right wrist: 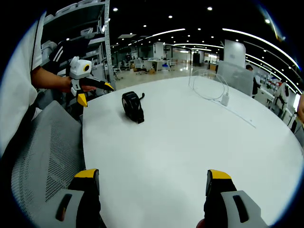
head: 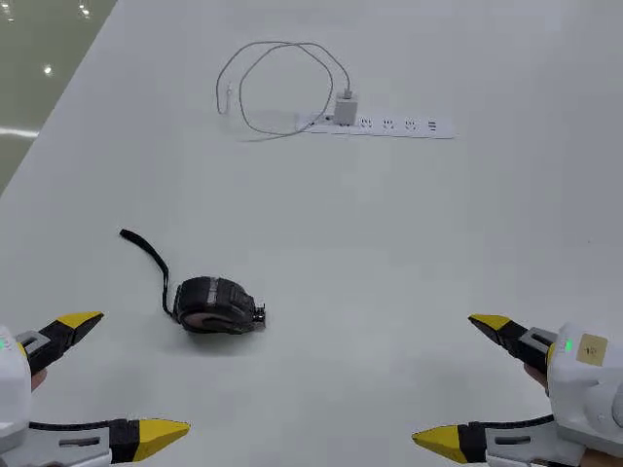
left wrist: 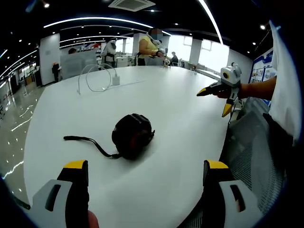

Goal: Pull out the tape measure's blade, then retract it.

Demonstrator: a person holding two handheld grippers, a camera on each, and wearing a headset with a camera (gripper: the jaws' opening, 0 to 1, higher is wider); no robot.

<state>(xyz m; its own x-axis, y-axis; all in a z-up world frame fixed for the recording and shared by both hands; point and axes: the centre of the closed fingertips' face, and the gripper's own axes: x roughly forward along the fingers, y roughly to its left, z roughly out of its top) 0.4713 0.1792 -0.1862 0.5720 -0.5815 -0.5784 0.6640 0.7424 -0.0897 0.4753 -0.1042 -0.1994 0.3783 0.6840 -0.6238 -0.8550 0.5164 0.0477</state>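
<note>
A black tape measure (head: 216,305) lies on the white table (head: 370,233), its black wrist strap (head: 148,255) trailing to the left and its blade tip facing right, fully wound in. The left gripper view has the tape measure (left wrist: 133,134) just ahead of its jaws; the right gripper view has the tape measure (right wrist: 132,107) farther off. My left gripper (head: 125,375) hovers open near the table's front left, close to the tape measure. My right gripper (head: 458,381) hovers open at the front right, well apart from it. Both hold nothing.
A white power strip (head: 389,125) with a plugged charger (head: 346,105) and a looped white cable (head: 277,83) lies at the far middle of the table. A grey mesh chair (right wrist: 42,156) stands at the near edge. People stand beyond the table's far side.
</note>
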